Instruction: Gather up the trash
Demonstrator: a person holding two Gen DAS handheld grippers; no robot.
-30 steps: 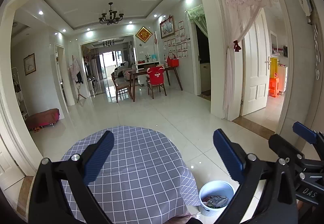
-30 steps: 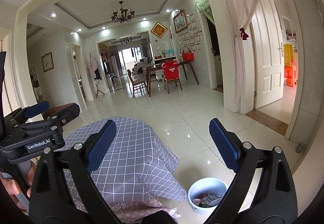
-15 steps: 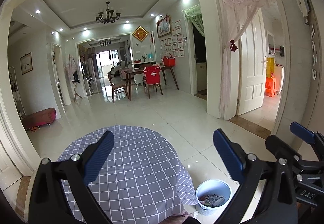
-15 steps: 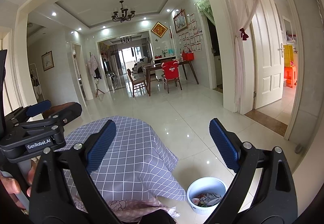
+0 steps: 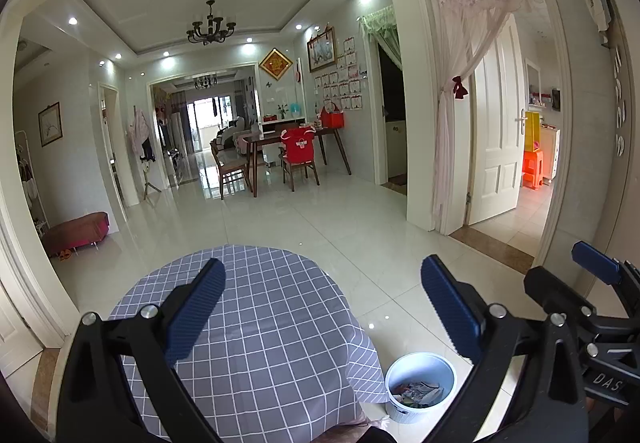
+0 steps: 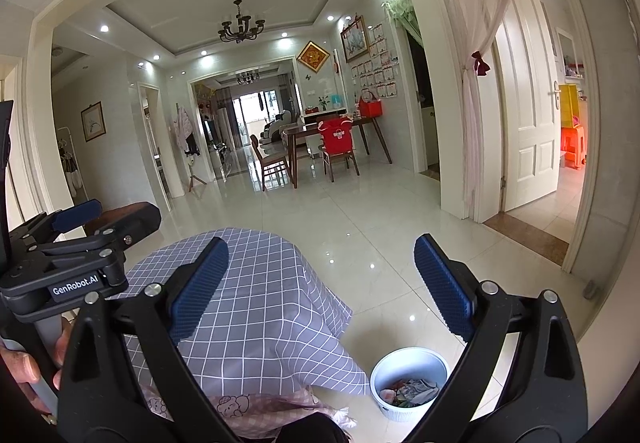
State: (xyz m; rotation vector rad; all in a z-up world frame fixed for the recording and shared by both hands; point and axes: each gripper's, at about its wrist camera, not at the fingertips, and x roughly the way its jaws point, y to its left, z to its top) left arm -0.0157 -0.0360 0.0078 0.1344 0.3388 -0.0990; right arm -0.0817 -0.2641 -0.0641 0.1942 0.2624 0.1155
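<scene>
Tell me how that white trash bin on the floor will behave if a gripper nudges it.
The white trash bin looks like thin plastic holding only paper scraps, so probably light. On the glossy tile floor it would likely slide rather than tip.

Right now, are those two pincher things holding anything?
Left hand-held gripper: open, holding nothing.
Right hand-held gripper: open, holding nothing.

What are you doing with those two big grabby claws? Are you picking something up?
Nothing is being picked up right now. A person holds the left gripper and the right gripper above a round table with a grey checked cloth; both are open and hold nothing. Beside the table, on the floor, a white bin already has crumpled trash in it. No loose trash shows on the cloth.
</scene>
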